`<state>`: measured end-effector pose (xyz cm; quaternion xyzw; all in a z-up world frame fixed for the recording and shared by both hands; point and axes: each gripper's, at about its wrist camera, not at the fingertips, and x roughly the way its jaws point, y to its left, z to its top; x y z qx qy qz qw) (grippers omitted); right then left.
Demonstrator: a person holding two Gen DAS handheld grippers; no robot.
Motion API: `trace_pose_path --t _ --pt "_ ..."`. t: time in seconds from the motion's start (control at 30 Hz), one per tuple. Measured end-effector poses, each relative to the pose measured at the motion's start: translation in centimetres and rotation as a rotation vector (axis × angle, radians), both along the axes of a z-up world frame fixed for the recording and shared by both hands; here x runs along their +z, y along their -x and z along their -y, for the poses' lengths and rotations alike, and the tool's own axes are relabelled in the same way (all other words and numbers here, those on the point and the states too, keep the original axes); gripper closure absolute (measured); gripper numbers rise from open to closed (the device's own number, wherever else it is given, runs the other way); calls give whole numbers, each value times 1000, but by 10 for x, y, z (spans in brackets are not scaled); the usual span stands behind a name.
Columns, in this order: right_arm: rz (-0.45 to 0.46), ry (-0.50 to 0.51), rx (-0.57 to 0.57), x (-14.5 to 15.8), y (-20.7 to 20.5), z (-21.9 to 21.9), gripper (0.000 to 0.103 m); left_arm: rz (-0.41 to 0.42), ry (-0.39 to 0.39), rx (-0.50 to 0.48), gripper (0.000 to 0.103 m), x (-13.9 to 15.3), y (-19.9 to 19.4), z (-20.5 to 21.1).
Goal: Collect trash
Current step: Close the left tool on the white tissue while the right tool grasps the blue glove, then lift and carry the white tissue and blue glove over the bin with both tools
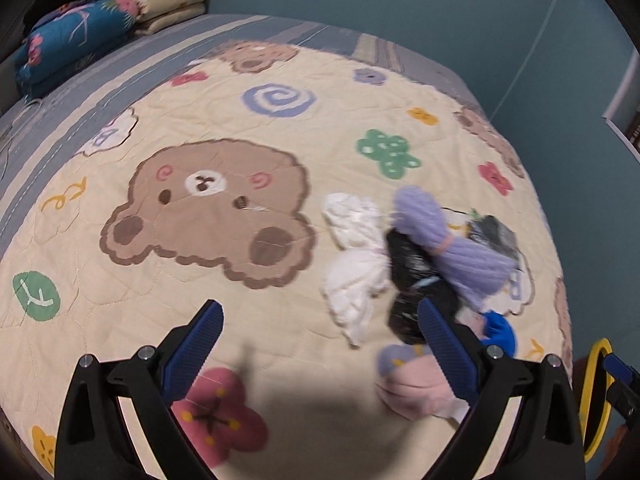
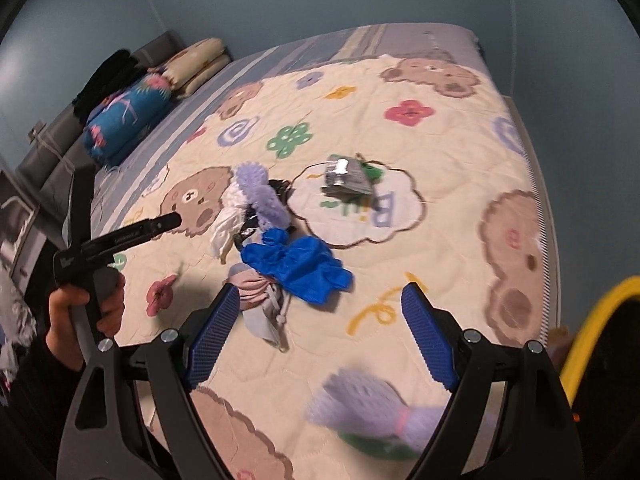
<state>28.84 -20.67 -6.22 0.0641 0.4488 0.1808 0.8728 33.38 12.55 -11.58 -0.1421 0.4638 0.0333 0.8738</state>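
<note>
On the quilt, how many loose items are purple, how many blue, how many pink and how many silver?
Purple foam nets: 2
Blue glove: 1
Pink bundle: 1
Silver wrapper: 1
Total: 5

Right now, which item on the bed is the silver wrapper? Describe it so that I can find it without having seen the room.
On the cream bear-print quilt, find the white cloud patch with blue letters. The crumpled silver wrapper lies on the cloud's upper edge, apart from the main pile where the blue glove is. It is the only shiny, metallic piece; the rest there looks like cloth or dull plastic.
</note>
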Motion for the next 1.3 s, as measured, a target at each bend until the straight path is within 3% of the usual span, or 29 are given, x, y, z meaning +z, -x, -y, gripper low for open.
trace_pose_path --t 0.3,0.6,0.7,0.77,0.97,1.13,1.2,1.3 --pt "-39 58 61 -39 -41 -33 24 -69 5 23 9 -36 -25 -17" --pt "-63 34 85 -68 -62 -33 25 -75 15 -27 9 -52 -52 -2" --pt "-61 25 110 -76 -66 -32 28 -88 -15 -52 9 -58 -64 8" --pt "-73 31 132 -81 -69 -33 37 -96 -21 -65 10 -63 -69 14" --pt "-112 61 165 -95 -71 -39 50 -70 -62 -110 32 -71 -69 25" --pt "-122 107 197 -104 -68 -55 69 -54 -41 -145 69 -70 -65 32" --pt "-121 113 209 -106 -66 -59 71 -50 -42 -151 72 -71 -64 35" --pt "-128 114 215 -109 -65 -61 81 -46 -30 -158 84 -70 -62 37"
